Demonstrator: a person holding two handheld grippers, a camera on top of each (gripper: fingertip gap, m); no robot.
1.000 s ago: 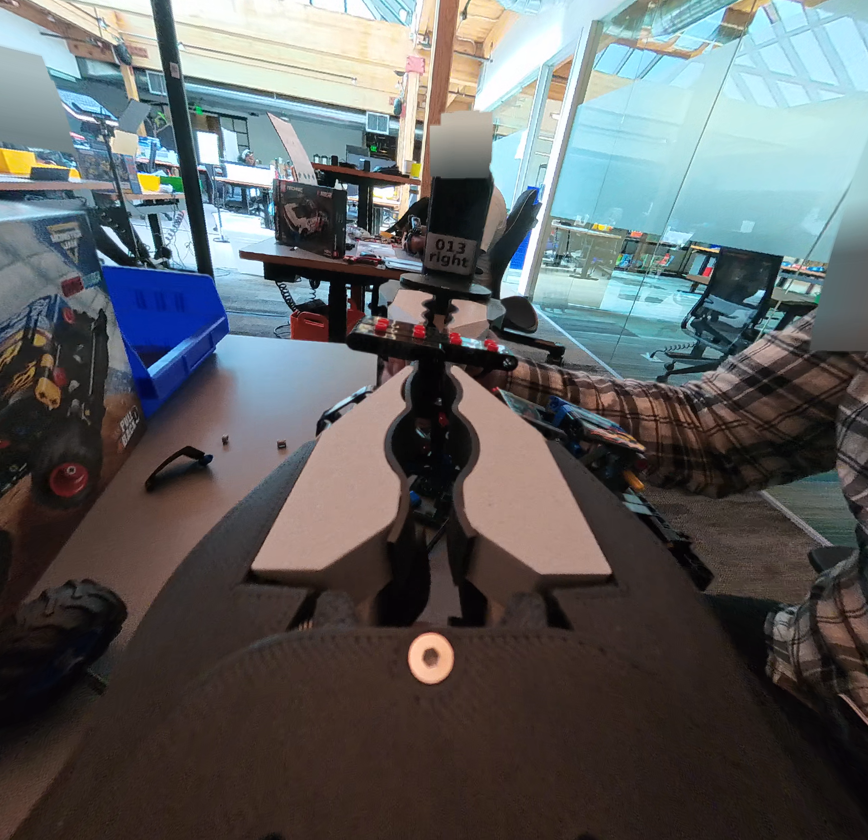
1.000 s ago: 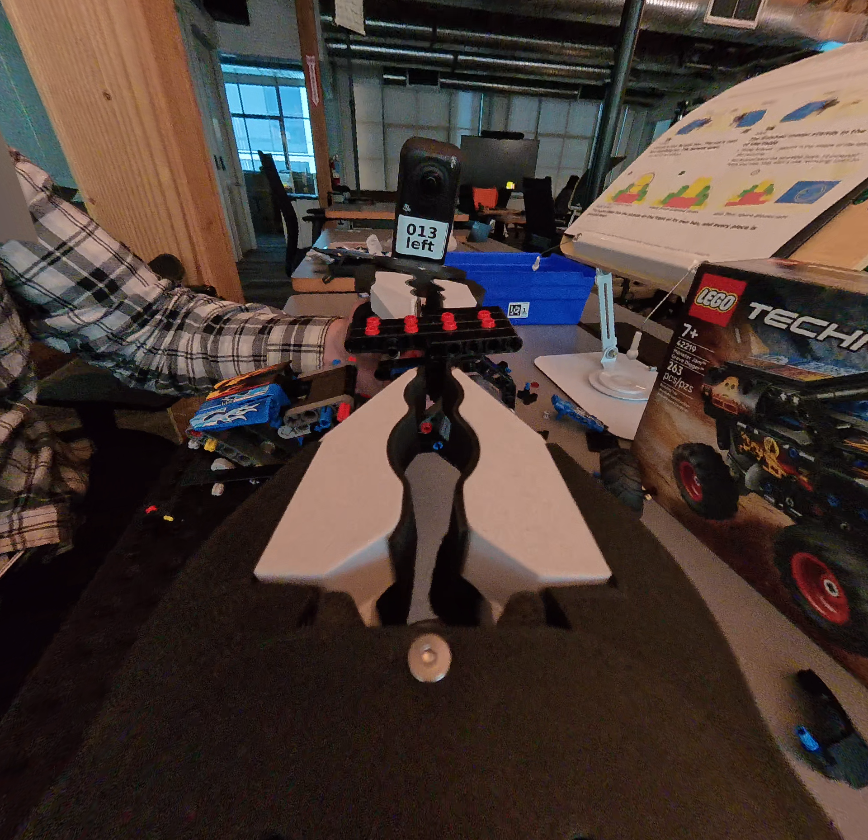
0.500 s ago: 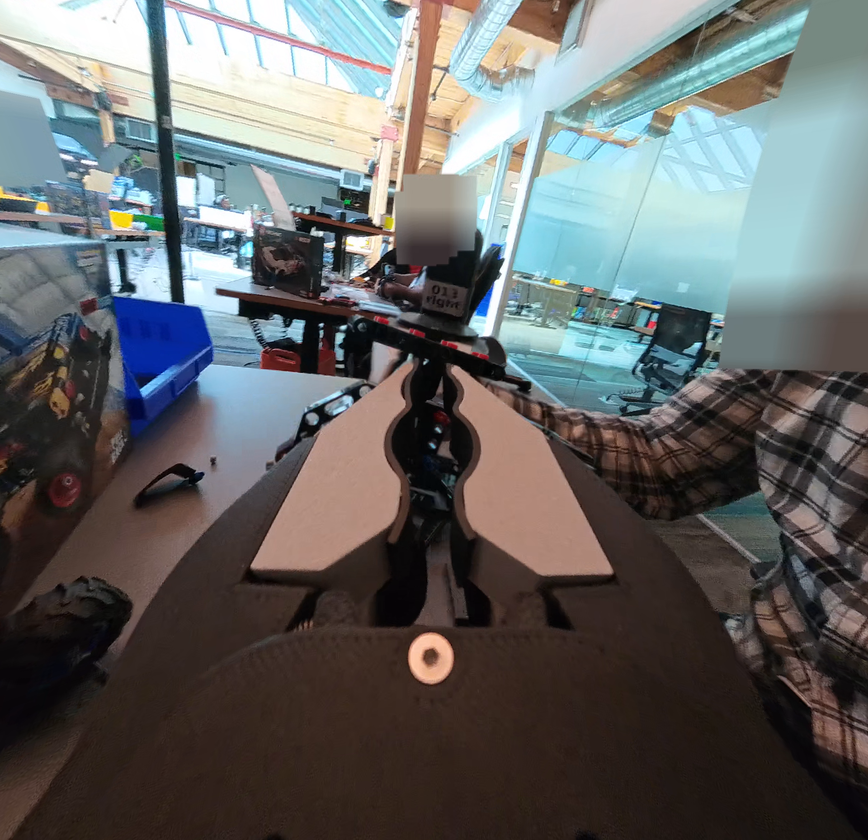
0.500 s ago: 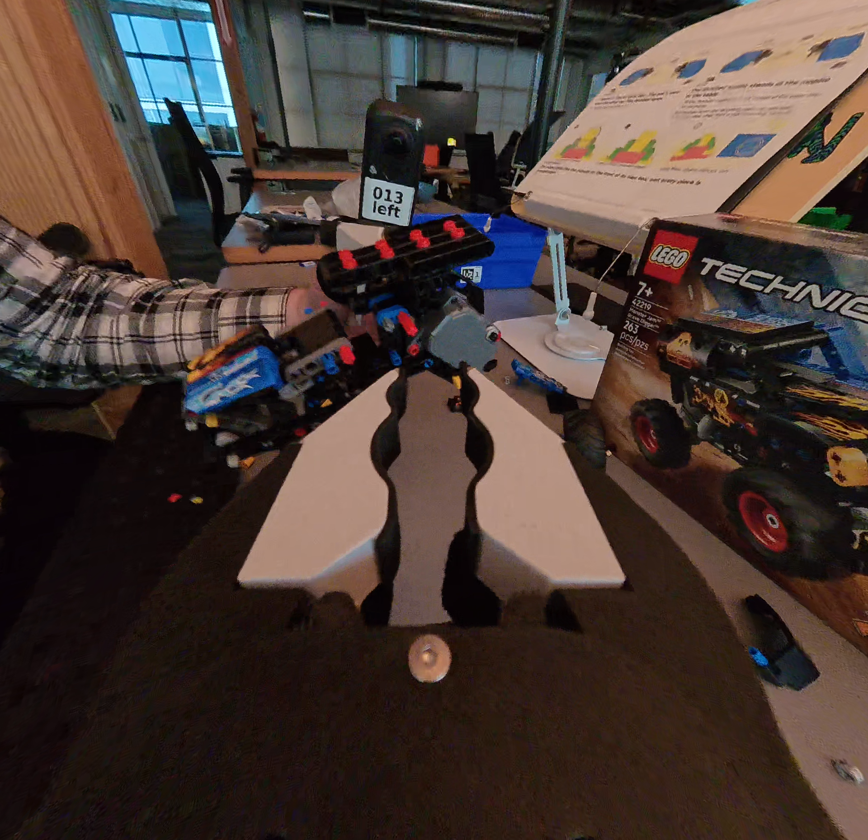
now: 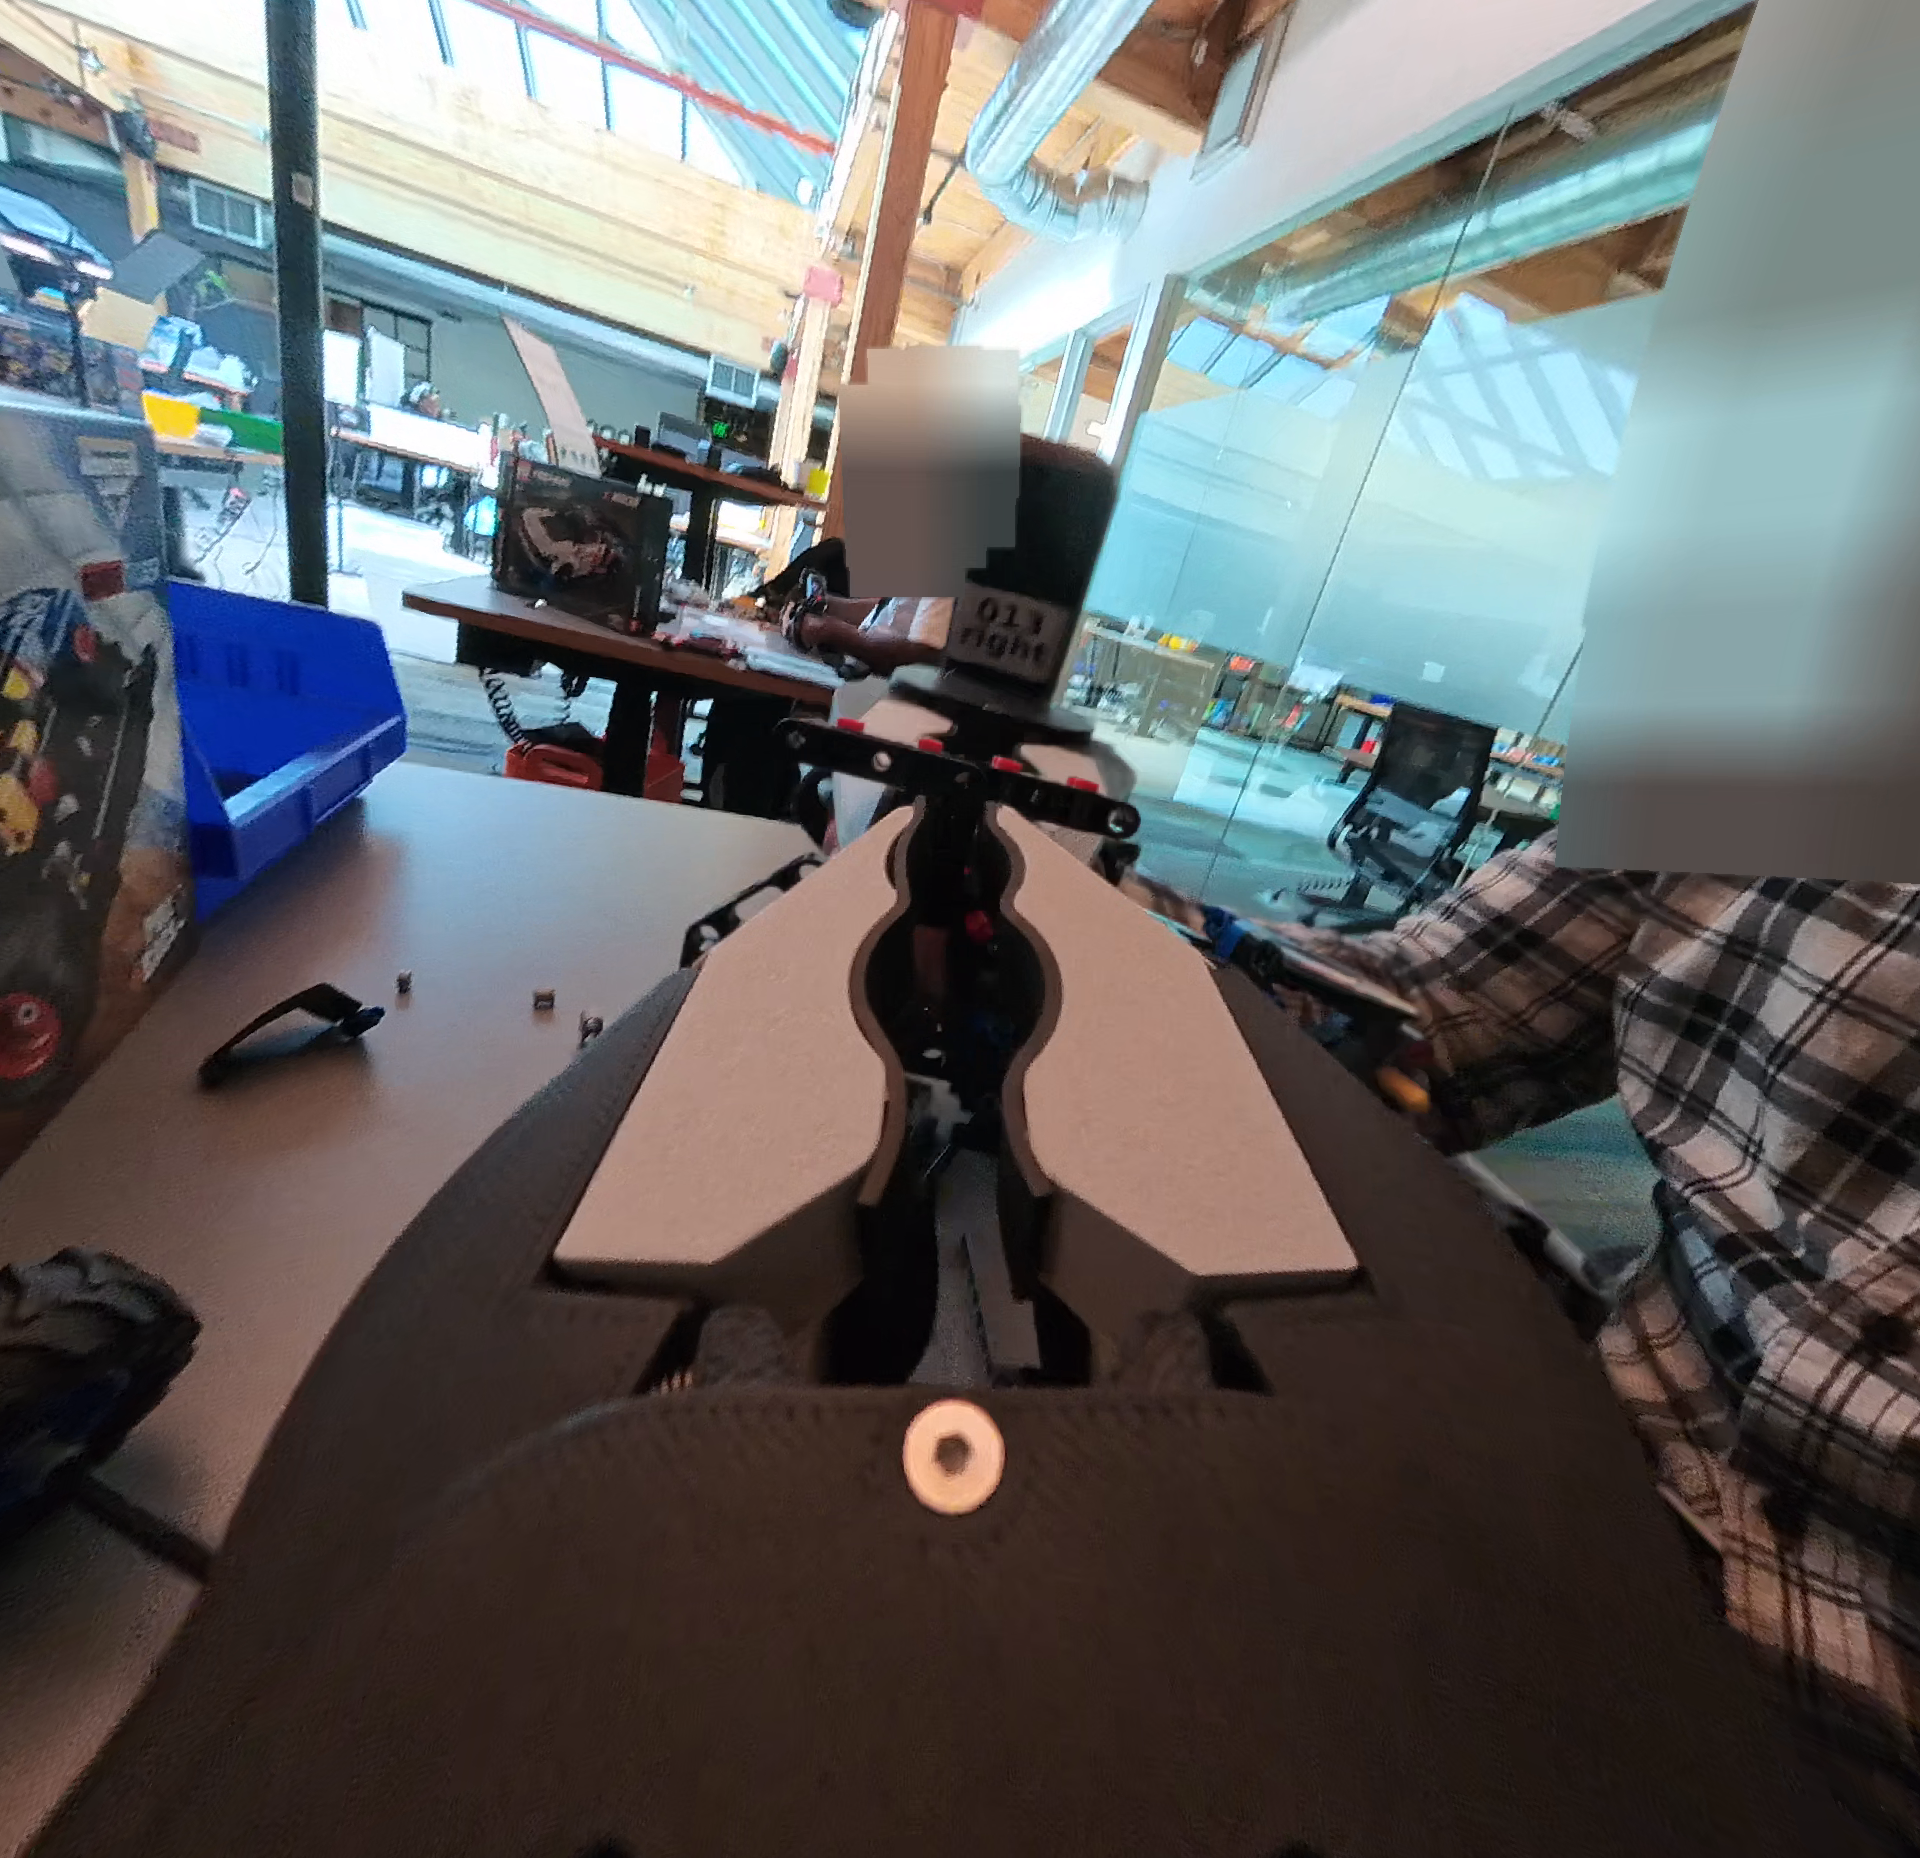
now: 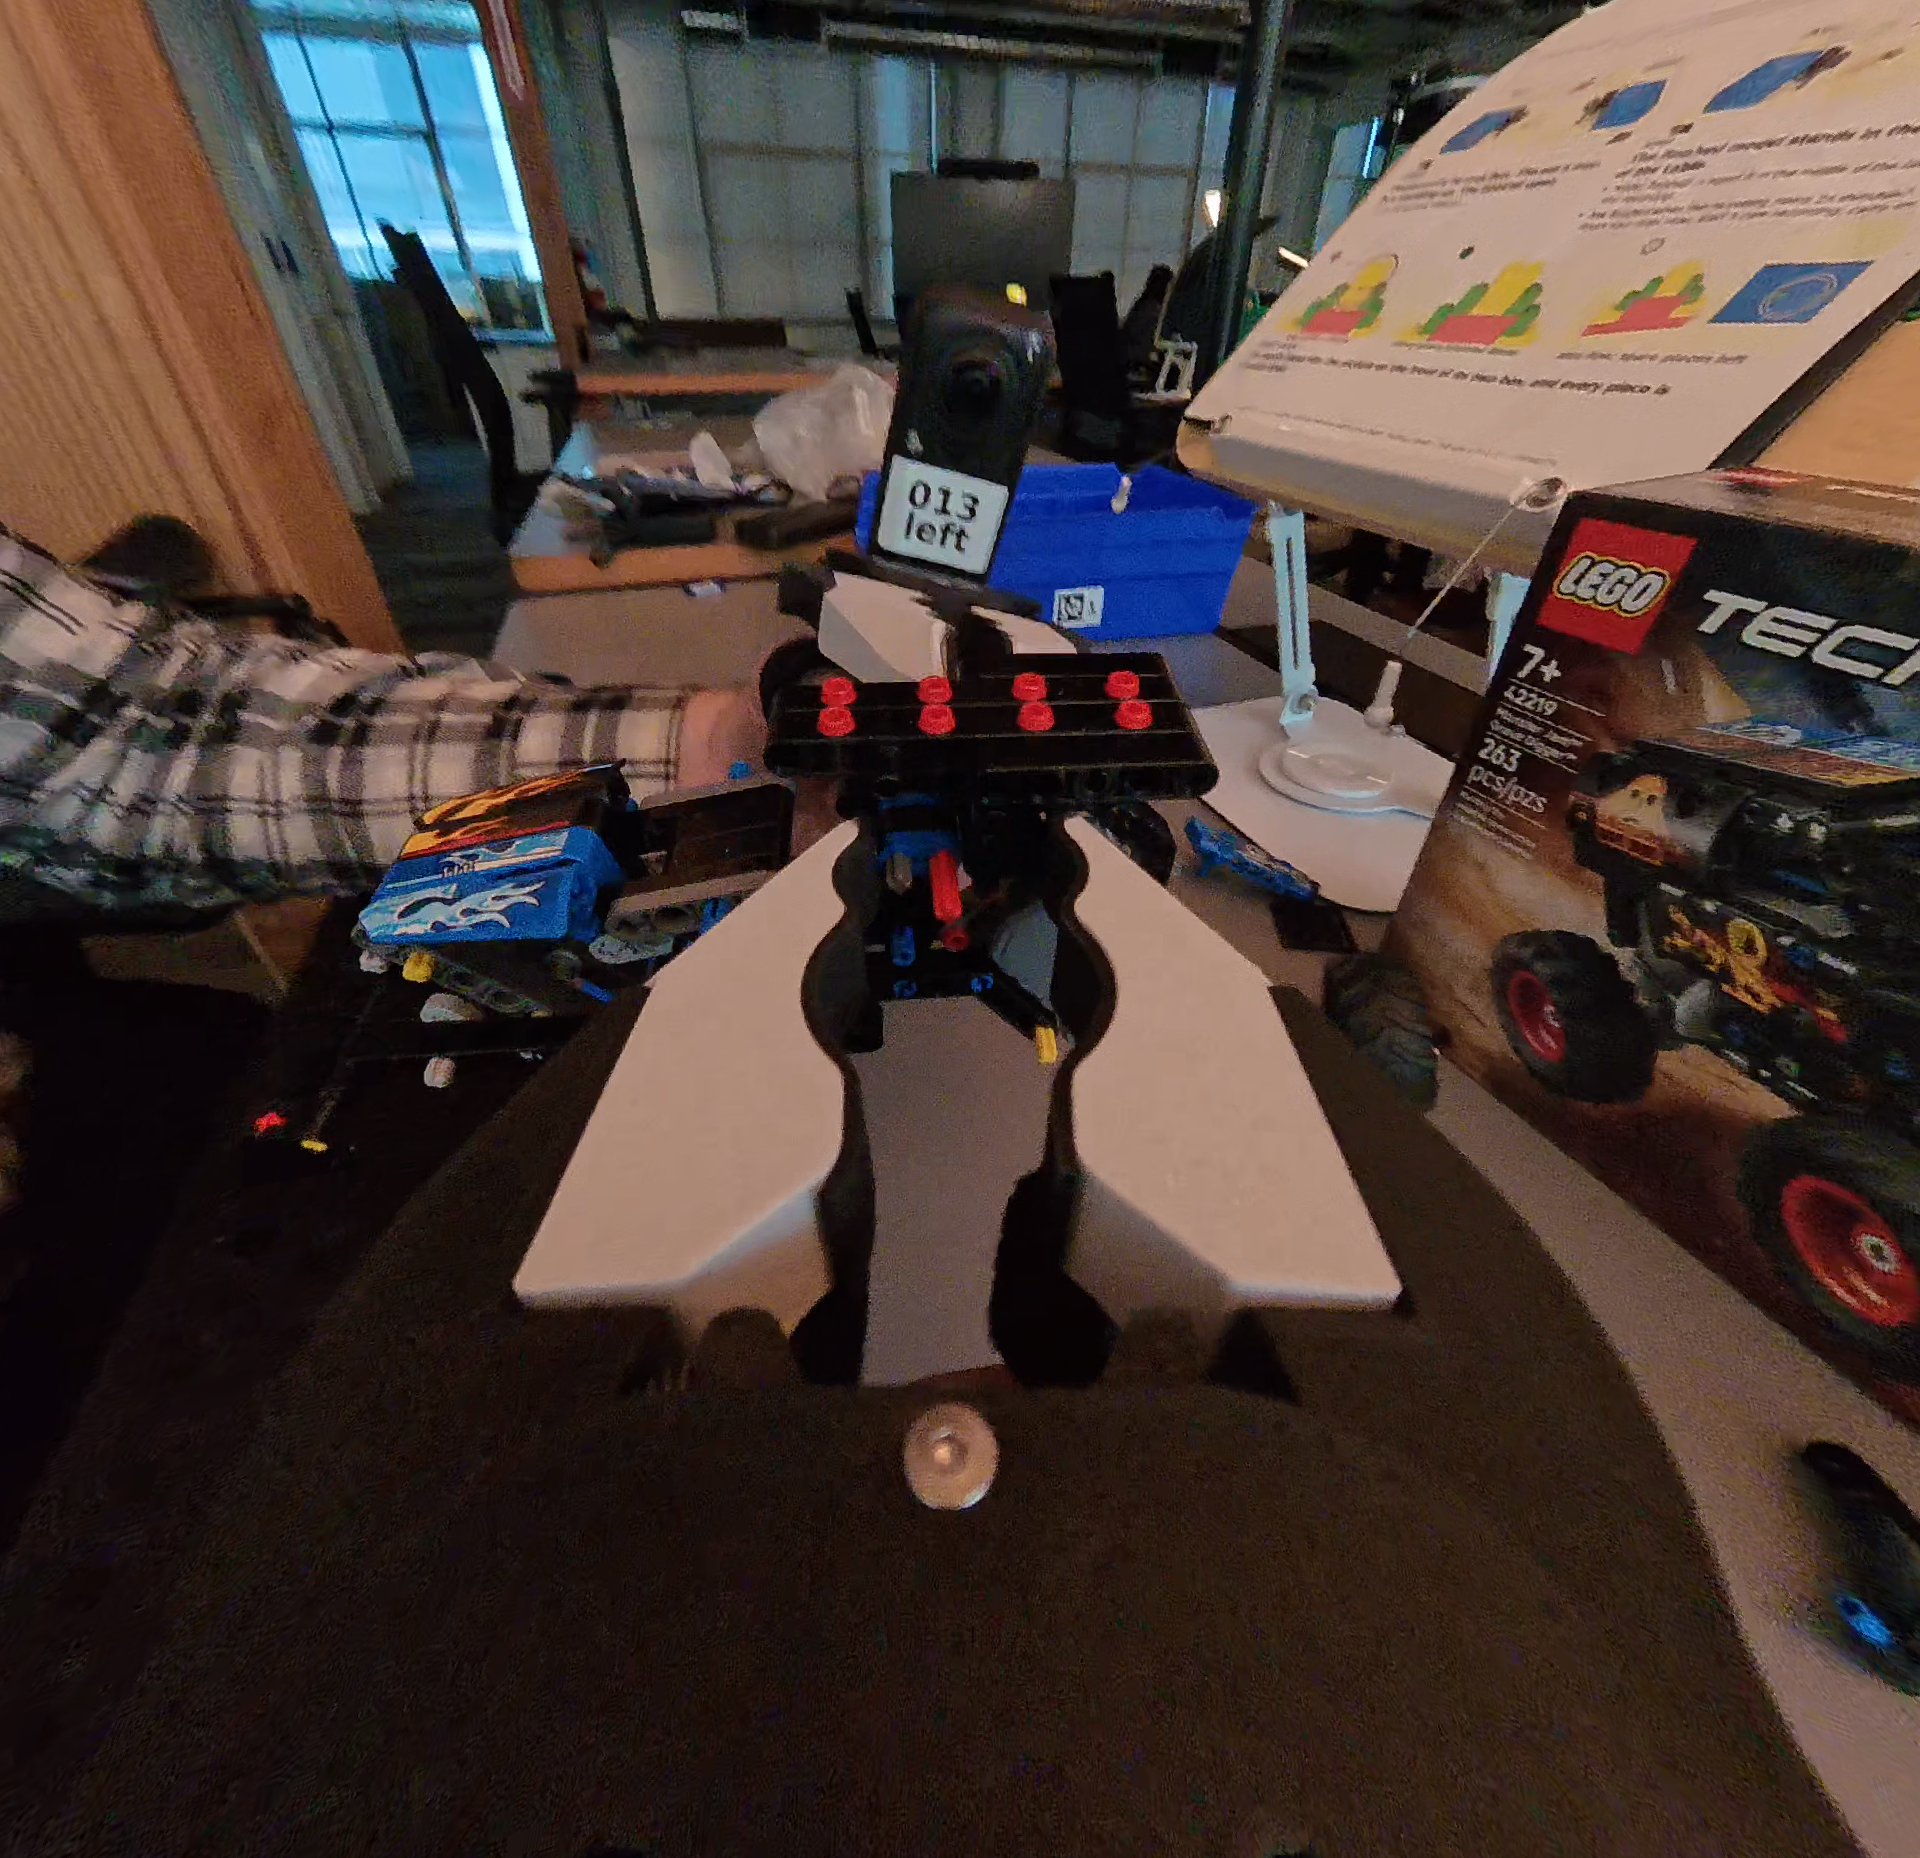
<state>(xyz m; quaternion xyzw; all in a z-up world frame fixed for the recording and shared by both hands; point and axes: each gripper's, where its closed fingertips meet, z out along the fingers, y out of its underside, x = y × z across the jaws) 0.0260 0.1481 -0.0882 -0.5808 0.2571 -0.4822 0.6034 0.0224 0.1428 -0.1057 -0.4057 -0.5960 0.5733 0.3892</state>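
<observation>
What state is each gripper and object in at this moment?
left gripper, shut on the brick model
right gripper, open, fingers either side of the brick model's lower part
brick model, partly built, held up between the grippers
blue bin, upright, open-topped
toy box, standing upright on the table
loose tyre, lying on the table, unmounted
instruction sheet, propped tilted on a white stand

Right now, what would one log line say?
left tool: shut on brick model | right tool: open around it | nearby: toy box
</observation>
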